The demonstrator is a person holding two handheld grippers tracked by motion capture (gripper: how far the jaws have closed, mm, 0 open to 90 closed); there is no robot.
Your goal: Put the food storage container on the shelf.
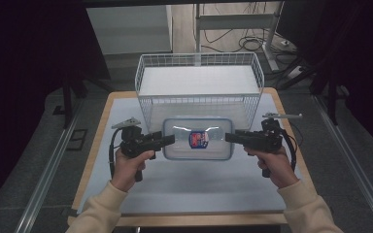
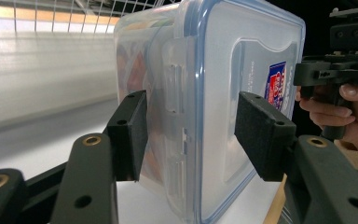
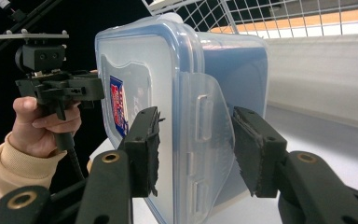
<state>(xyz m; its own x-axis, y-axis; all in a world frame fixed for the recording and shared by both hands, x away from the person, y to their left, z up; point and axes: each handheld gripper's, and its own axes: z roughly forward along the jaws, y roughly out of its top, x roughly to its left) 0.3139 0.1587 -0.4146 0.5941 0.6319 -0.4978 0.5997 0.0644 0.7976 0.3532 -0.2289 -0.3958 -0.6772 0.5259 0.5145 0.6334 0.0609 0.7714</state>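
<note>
A clear plastic container (image 1: 184,145) with a blue-rimmed lid and a red and blue label hangs flat, lid up, just in front of the wire basket. My left gripper (image 1: 169,140) grips its left end and my right gripper (image 1: 229,138) its right end. In the left gripper view the container (image 2: 223,56) stands on edge between the pads of the left gripper (image 2: 193,100), one pad on the lid and one on the base. The right gripper view has the container (image 3: 140,60) clamped in the right gripper (image 3: 196,116) over a side latch.
A white wire basket (image 1: 199,55) stands on the far half of the table, right behind the container. A pale mat (image 1: 199,189) covers the wooden table top. Cables and table legs lie on the floor beyond.
</note>
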